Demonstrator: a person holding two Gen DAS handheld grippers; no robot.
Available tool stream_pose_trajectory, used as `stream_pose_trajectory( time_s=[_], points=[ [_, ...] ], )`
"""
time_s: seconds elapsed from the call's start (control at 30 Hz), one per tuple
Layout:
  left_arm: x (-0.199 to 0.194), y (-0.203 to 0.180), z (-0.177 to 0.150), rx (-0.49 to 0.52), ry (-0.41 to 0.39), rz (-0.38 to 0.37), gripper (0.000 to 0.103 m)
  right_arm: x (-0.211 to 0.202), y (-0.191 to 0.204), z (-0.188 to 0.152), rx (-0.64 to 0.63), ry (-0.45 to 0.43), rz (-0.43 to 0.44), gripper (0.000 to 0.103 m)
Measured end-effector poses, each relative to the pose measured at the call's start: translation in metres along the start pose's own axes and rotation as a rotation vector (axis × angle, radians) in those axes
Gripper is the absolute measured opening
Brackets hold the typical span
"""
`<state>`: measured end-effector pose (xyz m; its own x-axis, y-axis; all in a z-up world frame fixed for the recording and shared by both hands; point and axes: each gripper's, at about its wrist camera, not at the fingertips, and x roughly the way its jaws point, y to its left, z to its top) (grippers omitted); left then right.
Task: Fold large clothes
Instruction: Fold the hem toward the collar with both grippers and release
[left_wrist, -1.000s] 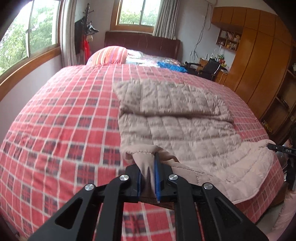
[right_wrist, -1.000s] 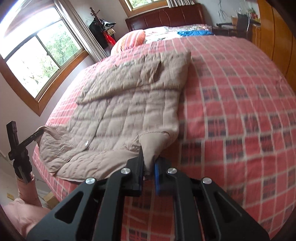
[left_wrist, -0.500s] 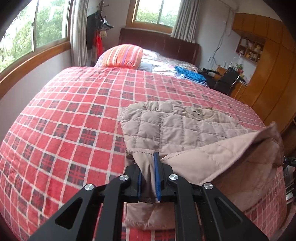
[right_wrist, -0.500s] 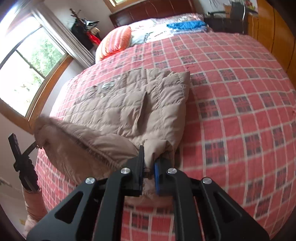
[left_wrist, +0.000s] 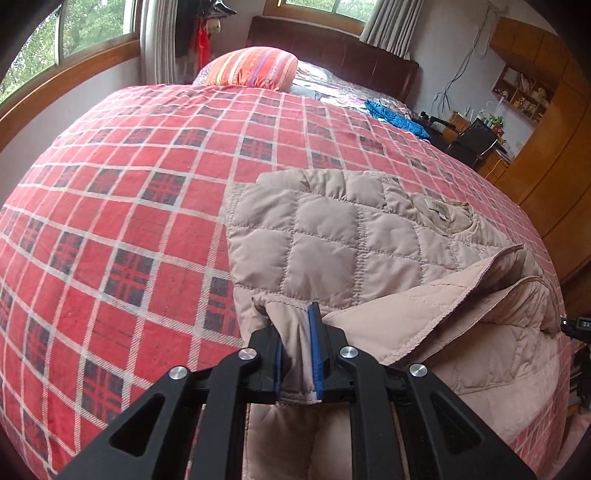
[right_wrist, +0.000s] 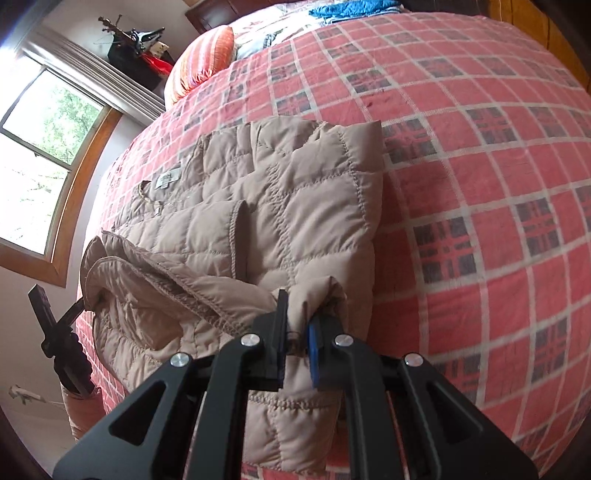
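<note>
A beige quilted jacket (left_wrist: 332, 236) lies on the red plaid bedspread (left_wrist: 129, 206), its collar end with a sewn label (left_wrist: 437, 206) facing the headboard. My left gripper (left_wrist: 297, 325) is shut on one bottom corner of the jacket, raised over the body. In the right wrist view the same jacket (right_wrist: 288, 199) shows with its hem lifted and curled forward. My right gripper (right_wrist: 295, 325) is shut on the other bottom corner. The lifted hem sags between the two grippers. At the left edge of the right view the other gripper (right_wrist: 55, 332) appears.
A striped orange pillow (left_wrist: 255, 68) and blue cloth (left_wrist: 395, 118) lie near the dark headboard (left_wrist: 332, 48). Windows (left_wrist: 74, 29) run along the left wall. Wooden wardrobes (left_wrist: 546, 147) and a cluttered desk (left_wrist: 476, 136) stand on the right. Bare bedspread (right_wrist: 480, 184) stretches beside the jacket.
Both grippers have carried the jacket's bottom hem up and forward toward the collar. The lower half now hangs folded over the upper half, where it lay flat a second ago.
</note>
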<state>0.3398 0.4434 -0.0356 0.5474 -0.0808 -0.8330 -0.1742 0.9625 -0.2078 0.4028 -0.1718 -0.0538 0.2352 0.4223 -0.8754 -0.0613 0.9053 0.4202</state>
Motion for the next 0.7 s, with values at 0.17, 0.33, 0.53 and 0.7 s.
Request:
stream_pose_trajectory(
  time_s=[0.17, 0.33, 0.53, 0.7],
  points=[
    [0.004, 0.005, 0.005, -0.005, 0.027, -0.041, 0.016, -0.002, -0.003, 0.002, 0.016, 0.007, 0.027, 0.014],
    [-0.014, 0.021, 0.009, -0.069, 0.043, -0.183, 0.031, -0.02, -0.008, -0.002, 0.048, -0.001, 0.128, 0.037],
    [-0.047, 0.037, 0.003, -0.085, -0.029, -0.166, 0.048, -0.058, -0.001, -0.016, -0.008, -0.094, 0.1, 0.068],
    [-0.065, 0.026, -0.001, 0.044, -0.136, -0.01, 0.062, -0.067, 0.011, -0.023, -0.084, -0.12, 0.04, 0.067]
  ],
)
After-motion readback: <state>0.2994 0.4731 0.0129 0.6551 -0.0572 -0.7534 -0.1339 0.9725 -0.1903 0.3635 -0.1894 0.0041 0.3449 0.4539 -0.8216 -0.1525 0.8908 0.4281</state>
